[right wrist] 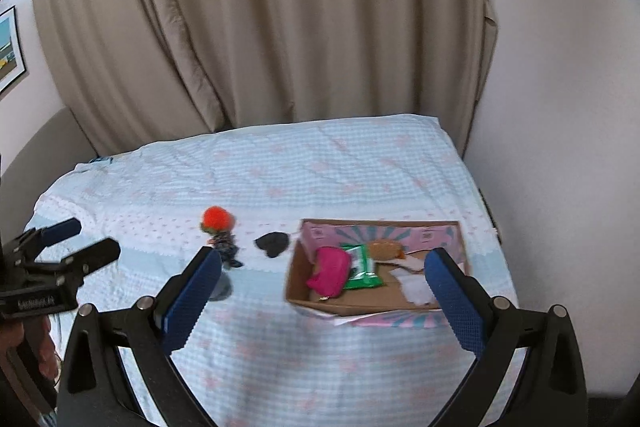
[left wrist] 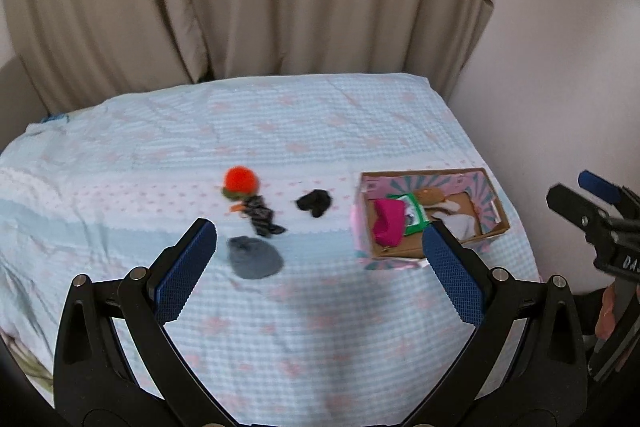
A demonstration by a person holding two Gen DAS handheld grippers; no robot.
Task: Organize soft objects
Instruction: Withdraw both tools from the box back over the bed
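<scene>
Gaping empty, both claws; only the left wrist view shows the grey cloth [left wrist: 255, 258] whole.

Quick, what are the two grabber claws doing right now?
Left gripper: open, holding nothing, above the bed.
Right gripper: open, holding nothing.

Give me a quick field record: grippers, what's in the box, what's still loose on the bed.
left gripper: open, empty, above the bed
right gripper: open, empty
box: on the bed's right side, open top
in box: pink pouch, green packet, brown toy, white cloth
loose on bed: orange pompom, patterned cloth, black cloth, grey cloth
</scene>
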